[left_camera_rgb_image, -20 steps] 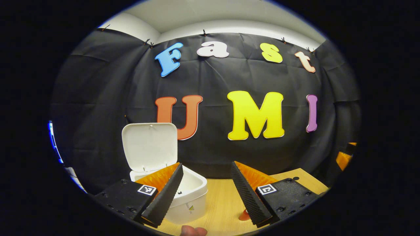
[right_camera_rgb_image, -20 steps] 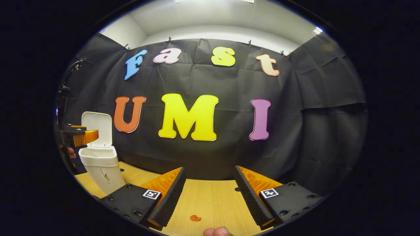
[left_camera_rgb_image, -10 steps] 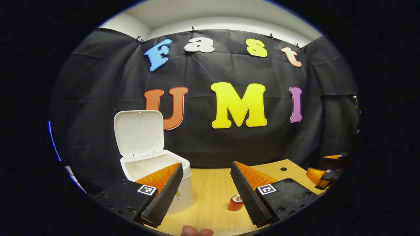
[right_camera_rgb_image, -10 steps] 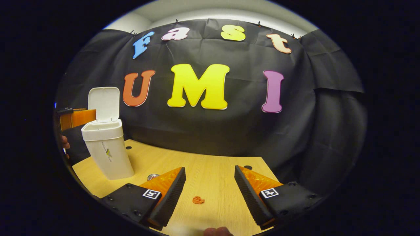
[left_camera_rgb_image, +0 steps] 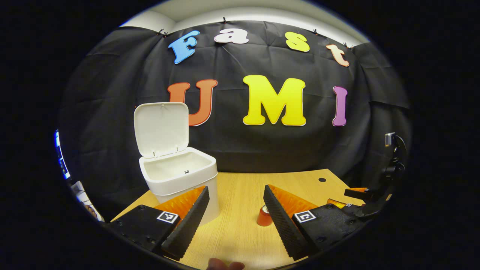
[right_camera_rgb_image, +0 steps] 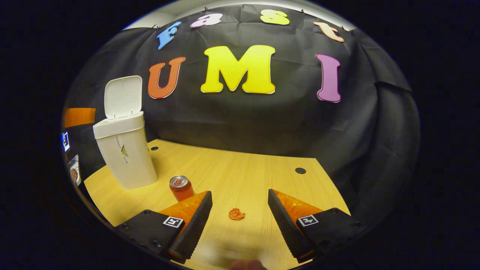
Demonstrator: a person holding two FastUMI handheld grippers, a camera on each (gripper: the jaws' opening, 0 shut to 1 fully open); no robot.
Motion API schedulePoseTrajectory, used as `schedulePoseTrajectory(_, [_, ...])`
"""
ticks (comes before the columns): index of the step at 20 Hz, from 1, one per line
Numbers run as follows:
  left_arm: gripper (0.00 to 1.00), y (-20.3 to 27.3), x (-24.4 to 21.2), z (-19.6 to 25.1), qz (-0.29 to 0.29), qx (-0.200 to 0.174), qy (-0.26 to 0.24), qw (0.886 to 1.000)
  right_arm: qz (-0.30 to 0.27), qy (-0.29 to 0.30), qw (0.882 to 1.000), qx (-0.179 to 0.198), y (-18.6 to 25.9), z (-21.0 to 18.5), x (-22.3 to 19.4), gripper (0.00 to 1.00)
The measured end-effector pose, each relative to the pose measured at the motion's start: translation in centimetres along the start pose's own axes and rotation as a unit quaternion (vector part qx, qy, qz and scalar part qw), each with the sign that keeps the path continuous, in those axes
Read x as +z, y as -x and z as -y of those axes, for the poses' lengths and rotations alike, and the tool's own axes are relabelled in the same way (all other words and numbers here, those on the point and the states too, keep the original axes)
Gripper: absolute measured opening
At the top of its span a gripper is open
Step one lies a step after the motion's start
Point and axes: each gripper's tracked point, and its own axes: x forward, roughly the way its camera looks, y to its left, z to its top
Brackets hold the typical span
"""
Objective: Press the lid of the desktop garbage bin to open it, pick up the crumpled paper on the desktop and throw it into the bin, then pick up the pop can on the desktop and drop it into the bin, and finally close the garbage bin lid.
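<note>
Up close, the right gripper [right_camera_rgb_image: 240, 210] hangs with its fingers spread wide, nothing between them, above the crumpled paper [right_camera_rgb_image: 236, 214] on the desk [right_camera_rgb_image: 262, 176]. Likewise, the left gripper [left_camera_rgb_image: 234, 204] is released and empty. Beyond stands the pop can [right_camera_rgb_image: 181, 187] (upright), then the white bin [right_camera_rgb_image: 125, 150], its lid [right_camera_rgb_image: 123, 96] raised.
</note>
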Motion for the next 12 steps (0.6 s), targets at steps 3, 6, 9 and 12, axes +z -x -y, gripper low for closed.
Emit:
schedulePoseTrajectory(3, [0.96,0.3,-0.6,-1.0,-0.010,0.014,-0.016,1.000,-0.050,0.002,0.999,0.013,-2.6,-0.5,-3.5,0.95])
schedulePoseTrajectory(6, [0.96,0.7,-0.8,-1.5,-0.014,0.019,-0.031,0.999,-0.089,0.021,0.996,0.024,-4.7,-0.7,-5.9,0.94])
schedulePoseTrajectory(9, [0.96,0.9,-1.2,-1.7,-0.023,0.022,-0.033,0.999,-0.126,0.033,0.991,0.044,-7.0,-1.4,-8.5,0.95])
schedulePoseTrajectory(12, [0.96,1.2,-1.7,-2.1,-0.033,0.028,-0.043,0.998,-0.157,0.041,0.986,0.045,-9.1,-1.0,-10.6,0.95])
